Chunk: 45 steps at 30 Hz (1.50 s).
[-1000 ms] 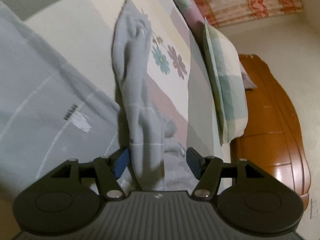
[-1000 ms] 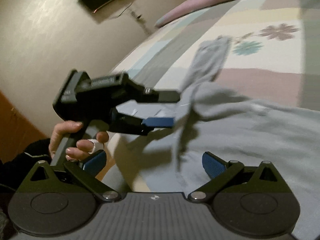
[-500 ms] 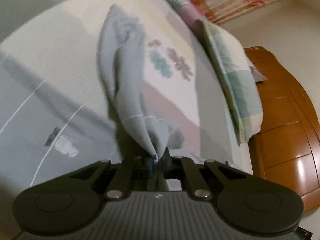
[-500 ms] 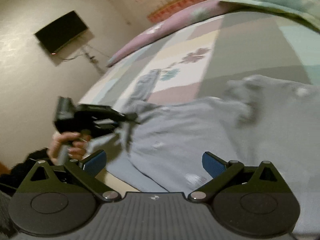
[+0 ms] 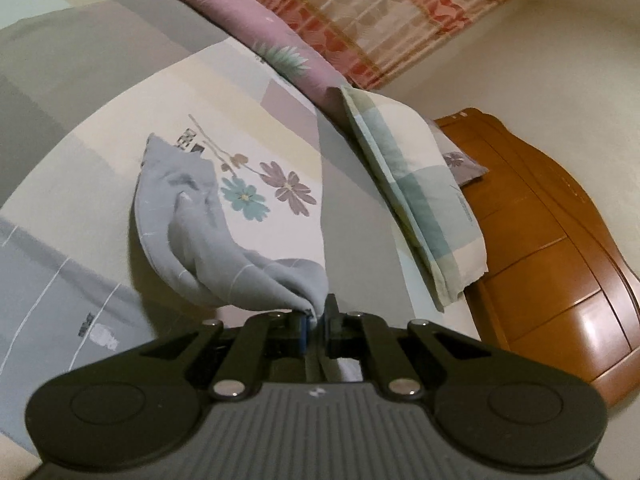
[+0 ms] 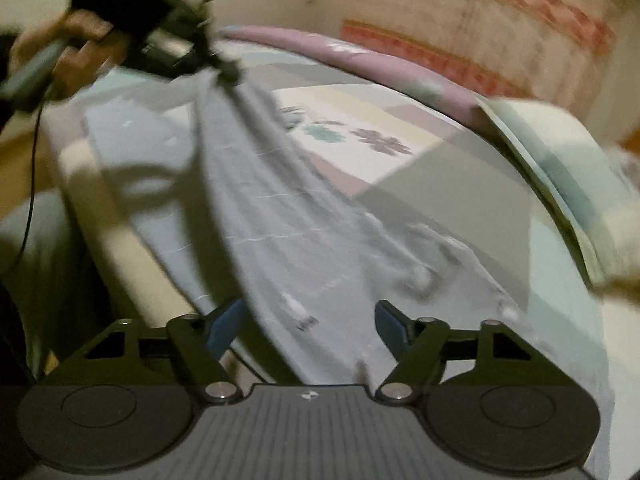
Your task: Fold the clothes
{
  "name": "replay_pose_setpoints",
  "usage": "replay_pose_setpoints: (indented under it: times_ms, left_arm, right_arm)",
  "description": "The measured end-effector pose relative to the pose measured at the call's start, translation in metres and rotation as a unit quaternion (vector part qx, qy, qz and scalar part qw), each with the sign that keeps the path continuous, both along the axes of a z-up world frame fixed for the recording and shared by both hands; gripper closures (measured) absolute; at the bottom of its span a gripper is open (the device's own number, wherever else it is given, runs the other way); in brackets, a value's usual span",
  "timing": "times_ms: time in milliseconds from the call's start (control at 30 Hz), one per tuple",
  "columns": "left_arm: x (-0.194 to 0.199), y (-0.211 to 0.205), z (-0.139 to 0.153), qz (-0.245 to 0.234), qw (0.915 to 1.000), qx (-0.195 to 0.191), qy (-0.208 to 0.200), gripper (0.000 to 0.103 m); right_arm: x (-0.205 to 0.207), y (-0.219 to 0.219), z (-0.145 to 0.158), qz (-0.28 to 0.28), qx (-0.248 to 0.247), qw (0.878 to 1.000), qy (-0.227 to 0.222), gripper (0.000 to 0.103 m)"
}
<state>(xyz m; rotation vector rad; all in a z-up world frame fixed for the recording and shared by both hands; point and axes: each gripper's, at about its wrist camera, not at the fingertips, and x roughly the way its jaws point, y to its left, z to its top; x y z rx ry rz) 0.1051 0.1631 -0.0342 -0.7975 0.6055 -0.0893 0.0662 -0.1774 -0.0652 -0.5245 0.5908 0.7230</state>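
A pale grey garment (image 5: 188, 236) with thin white lines lies on the patchwork bed. My left gripper (image 5: 316, 322) is shut on a bunched edge of it, and the cloth hangs from the jaws as a twisted strip. In the blurred right wrist view the same garment (image 6: 280, 220) spreads across the bed, and the left gripper (image 6: 224, 70) lifts its edge at the upper left, held by a hand (image 6: 68, 46). My right gripper (image 6: 306, 324) is open just above the cloth, its blue pads (image 6: 224, 326) holding nothing.
The bedspread (image 5: 256, 120) has floral patches. A checked pillow (image 5: 416, 196) leans at the right, with a purple bolster (image 5: 256, 28) behind it. An orange wooden headboard (image 5: 560, 240) stands at the far right, under a patterned curtain (image 5: 384, 12). A cable (image 6: 30, 184) hangs at the left.
My left gripper went from open around the hanging strip to shut on it, then lifted it. The right gripper swung across the bed, stayed open, and its fingers narrowed somewhat.
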Motion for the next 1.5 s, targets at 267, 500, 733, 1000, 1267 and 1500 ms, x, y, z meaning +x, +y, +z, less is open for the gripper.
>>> replay_pose_setpoints:
  times_ms: [267, 500, 733, 1000, 1267, 1500]
  left_arm:
    - [-0.021, 0.004, -0.002, 0.014, 0.9998, 0.011, -0.011, 0.098]
    - [-0.033, 0.007, -0.032, 0.023, 0.9996, 0.007, 0.018, 0.098]
    - [-0.032, 0.014, -0.056, 0.032, 0.9985, 0.006, 0.045, 0.098]
    - [-0.028, 0.017, -0.058, 0.02, 0.9983, 0.019, 0.052, 0.095]
    - [-0.033, 0.037, -0.044, 0.007, 0.9854, 0.046, 0.164, 0.059]
    - [-0.03, 0.024, -0.001, -0.033, 0.9769, 0.139, 0.159, 0.057]
  right_arm:
    - [-0.011, 0.005, -0.021, -0.001, -0.128, 0.989, -0.076, 0.064]
    - [-0.011, -0.018, -0.022, -0.013, -0.144, 0.987, -0.068, 0.1]
    - [-0.013, -0.02, -0.028, 0.0, -0.159, 0.985, -0.06, 0.1]
    - [-0.016, -0.019, -0.024, 0.001, -0.148, 0.988, -0.035, 0.091]
    - [0.005, -0.073, 0.022, -0.05, -0.032, 0.995, 0.086, 0.064]
    - [0.043, -0.131, -0.007, -0.204, 0.011, 0.969, 0.139, 0.055]
